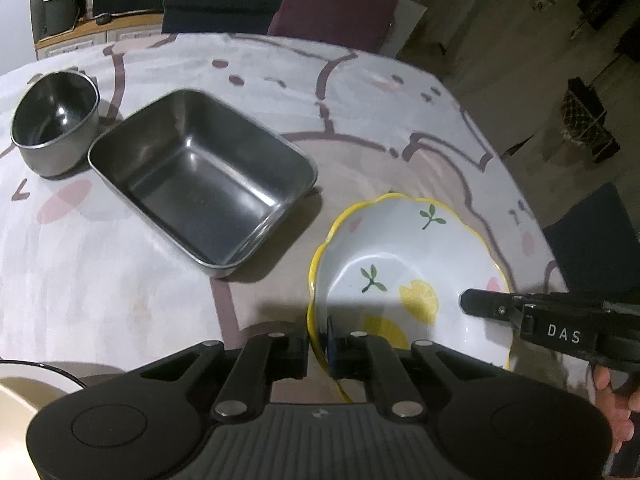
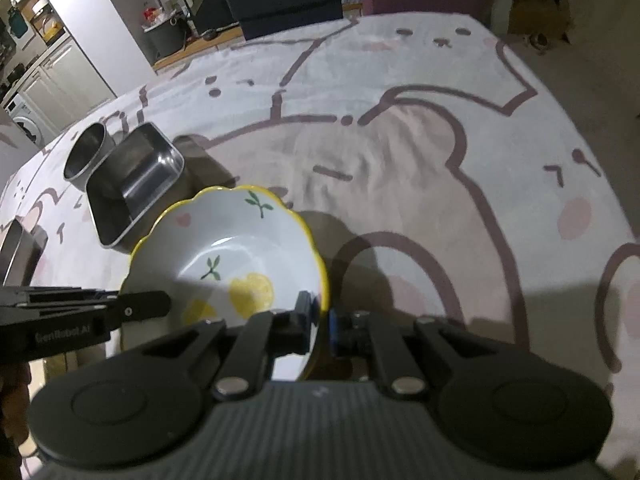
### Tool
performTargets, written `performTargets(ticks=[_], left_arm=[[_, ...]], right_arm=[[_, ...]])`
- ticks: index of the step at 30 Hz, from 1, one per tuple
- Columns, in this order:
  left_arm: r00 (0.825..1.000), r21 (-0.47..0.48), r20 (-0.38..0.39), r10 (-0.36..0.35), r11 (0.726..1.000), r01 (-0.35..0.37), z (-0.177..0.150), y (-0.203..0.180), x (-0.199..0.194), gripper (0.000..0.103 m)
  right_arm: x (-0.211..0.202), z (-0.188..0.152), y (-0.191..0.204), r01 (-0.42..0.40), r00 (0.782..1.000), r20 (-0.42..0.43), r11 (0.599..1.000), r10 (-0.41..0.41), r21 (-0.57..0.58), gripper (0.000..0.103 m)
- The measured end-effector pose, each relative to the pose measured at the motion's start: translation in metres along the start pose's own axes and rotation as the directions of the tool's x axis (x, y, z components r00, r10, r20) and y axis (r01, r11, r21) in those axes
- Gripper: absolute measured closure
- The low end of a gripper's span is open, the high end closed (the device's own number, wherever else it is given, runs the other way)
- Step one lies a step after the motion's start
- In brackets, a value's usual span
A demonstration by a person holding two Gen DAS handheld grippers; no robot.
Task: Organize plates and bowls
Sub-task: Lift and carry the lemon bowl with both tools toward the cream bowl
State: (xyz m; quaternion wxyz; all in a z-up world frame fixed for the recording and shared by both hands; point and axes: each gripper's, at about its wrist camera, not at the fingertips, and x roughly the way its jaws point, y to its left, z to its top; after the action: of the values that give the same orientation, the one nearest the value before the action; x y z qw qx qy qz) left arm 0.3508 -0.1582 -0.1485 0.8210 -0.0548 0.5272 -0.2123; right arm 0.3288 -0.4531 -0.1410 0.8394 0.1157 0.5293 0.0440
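Bowl (image 1: pixel 404 276) — scalloped, yellow rim, lemon print — sits at the near right of the tabletop (image 1: pixel 120 280), pinched from both sides. Left hand-held gripper (image 1: pixel 318 350) is closed narrow on the bowl's left rim, one pad inside the wall and one outside. Right hand-held gripper (image 2: pixel 320 322) does the same on the opposite rim, jaws narrow with the yellow edge caught between them. Each shows up in the other's view as a black finger reaching in over the rim.

Key relation: the bowl lies directly between the two tools, so neither hand is nearer — grip points roughly across the bowl from each other, both tools angled steeply down. Bowl looks slightly tipped in the right view, though I can't tell if it is off the cloth or resting on it.

Steel tray (image 1: pixel 202 184), rectangular, lies just beyond and left of the bowl, long axis running diagonally from far-left to near-right. Steel cup (image 1: pixel 54 124) stands just past the tray's far-left corner, nearly touching. White dish edge (image 1: pixel 36 376) at the near left, mostly cut off.

Likely step: two-handed lift of the bowl, then carry — toward the tray side, I'd guess. Risk: uneven lift twists the rim out of one pinch.
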Motion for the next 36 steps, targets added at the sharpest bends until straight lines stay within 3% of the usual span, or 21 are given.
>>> performTargets(ticks=[10,21,36], left_arm=[[0.995,-0.015,0.101,0.007,1.0,-0.005,-0.007,-0.001,-0.057,0.095],[0.975,-0.056,0.212,0.065,0.997,-0.054,-0.031,0.017,-0.134,0.095],[0.944,-0.165,0.283,0.169,0.978,-0.126,-0.068,0.072,-0.21,0.095]], right_arm=[[-0.046,-0.005,0.013,-0.018,0.995,0.103,1.0,0.018,-0.004,0.094],[-0.091,-0.016,0.058,-0.1,0.974,0.2,0.994,0.108,-0.049,0.094],[-0.103,-0.034,0.148,-0.194,0.951,0.213,0.967,0.226,-0.164,0.094]])
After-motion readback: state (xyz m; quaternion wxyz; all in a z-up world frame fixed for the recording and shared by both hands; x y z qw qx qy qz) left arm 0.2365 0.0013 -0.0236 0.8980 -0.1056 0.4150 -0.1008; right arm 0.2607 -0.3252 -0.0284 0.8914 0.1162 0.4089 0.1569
